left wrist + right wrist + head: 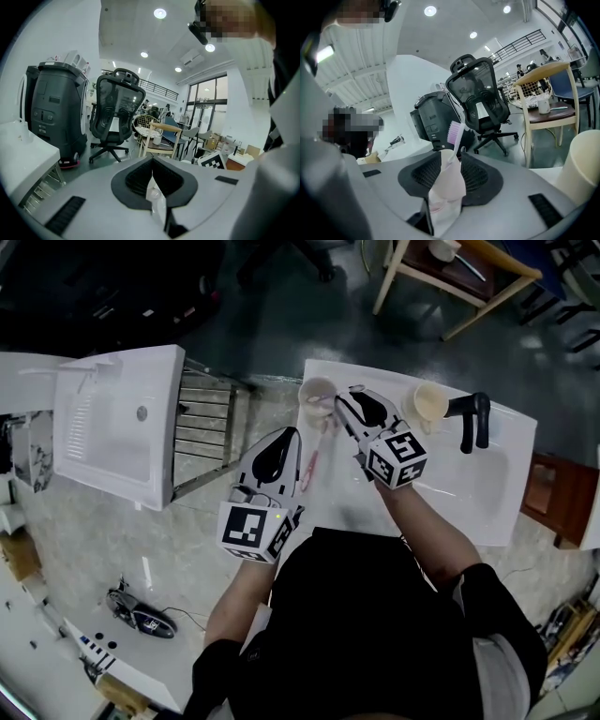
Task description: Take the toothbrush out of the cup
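The toothbrush [455, 133] stands in the cup [447, 183], bristles up toward one o'clock. The right tongs [450, 161] squeeze the cup; the left tongs [151, 174] are closed.

Right gripper view: toothbrush [455, 132] handle hidden inside cup [449, 185]; cup base lost behind right gripper [449, 161]. Second cup [583, 164] cut off at right edge. Left gripper view: pale sliver [155, 196] at closed jaws, can't identify.
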{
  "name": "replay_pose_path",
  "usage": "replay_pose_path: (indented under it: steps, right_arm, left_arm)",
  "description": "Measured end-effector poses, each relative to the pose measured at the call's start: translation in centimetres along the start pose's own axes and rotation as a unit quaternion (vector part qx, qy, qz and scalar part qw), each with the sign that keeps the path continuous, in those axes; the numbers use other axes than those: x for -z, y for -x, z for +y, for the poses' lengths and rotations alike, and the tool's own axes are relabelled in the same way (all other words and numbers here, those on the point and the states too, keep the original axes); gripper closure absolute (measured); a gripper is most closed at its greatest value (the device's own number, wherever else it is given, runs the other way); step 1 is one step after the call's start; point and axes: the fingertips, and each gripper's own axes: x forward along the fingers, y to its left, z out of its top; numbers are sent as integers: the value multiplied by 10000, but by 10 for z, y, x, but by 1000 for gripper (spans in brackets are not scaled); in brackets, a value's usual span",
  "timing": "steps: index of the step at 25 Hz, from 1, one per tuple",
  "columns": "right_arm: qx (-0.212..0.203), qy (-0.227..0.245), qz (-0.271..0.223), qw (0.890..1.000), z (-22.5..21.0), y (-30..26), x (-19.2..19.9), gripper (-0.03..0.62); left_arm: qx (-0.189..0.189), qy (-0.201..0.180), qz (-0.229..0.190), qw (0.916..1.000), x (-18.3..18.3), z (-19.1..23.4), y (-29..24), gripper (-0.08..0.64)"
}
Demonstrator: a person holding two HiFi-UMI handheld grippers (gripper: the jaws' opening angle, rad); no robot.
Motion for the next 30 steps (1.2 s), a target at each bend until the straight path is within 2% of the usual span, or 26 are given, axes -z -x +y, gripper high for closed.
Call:
replay_pose_path:
  steps: [4, 11, 17, 22, 27, 30]
  right_arm:
    - [-10, -12, -7, 10000, -1, -4, -1, 489]
    - [-141, -233, -193, 9994, 2, -7, -11, 536]
    - [-79, 409, -190, 9990, 23, 5, -35, 548]
    - [-61, 876, -460, 9951, 55, 32, -72, 548]
    - [-46, 1198, -835, 9893, 101, 73, -108, 548]
    - [80, 1437, -924, 9853, 125, 107, -115, 548]
  left_arm:
    - [-1, 82, 2, 10000, 1, 0, 1, 543]
    - [-62, 89, 24, 9999, 3, 1, 13, 543]
    - [-228, 132, -102, 9996, 0, 6, 33, 543]
    - [-210, 146, -384, 9989, -12, 1, 62, 543]
    - [-82, 113, -606, 9981, -21, -1, 89, 543]
    - [182, 100, -635, 9978, -19, -13, 97, 543]
